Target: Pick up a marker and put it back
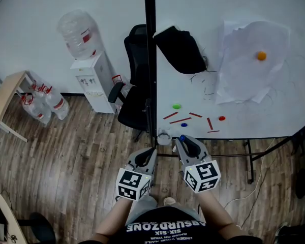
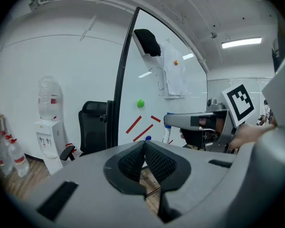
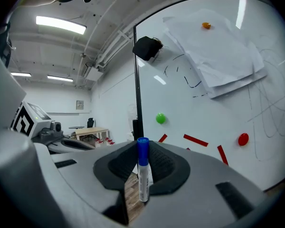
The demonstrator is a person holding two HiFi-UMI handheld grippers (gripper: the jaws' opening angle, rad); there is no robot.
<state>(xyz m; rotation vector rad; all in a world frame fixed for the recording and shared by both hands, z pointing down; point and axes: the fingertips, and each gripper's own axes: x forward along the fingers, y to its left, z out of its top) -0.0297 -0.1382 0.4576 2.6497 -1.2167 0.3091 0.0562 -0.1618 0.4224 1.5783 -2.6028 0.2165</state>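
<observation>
Right gripper (image 3: pixel 142 152) of mine is clamped on a white-barrelled marker with a blue cap (image 3: pixel 142 170). The marker stands upright between the black ribbed pads, cap uppermost, just short of the lower left corner of the big white whiteboard (image 1: pixel 244 105). My left gripper (image 2: pixel 145 148) has its jaws pressed together with nothing in them. It hangs beside the right one, slightly further back from the whiteboard.

On the whiteboard's lower part, above the marker, sit a round green magnet (image 1: pixel 177 106), several thin red strips (image 1: pixel 180 120), a small blue magnet (image 1: pixel 184 125) and a round red magnet (image 1: pixel 221 118). Higher on the whiteboard, white paper sheets (image 1: pixel 249 60) are pinned by an orange magnet (image 1: pixel 262 56), with a black cloth (image 1: pixel 180 49) to their left. Left of the whiteboard stands a black office chair (image 1: pixel 134 85).
</observation>
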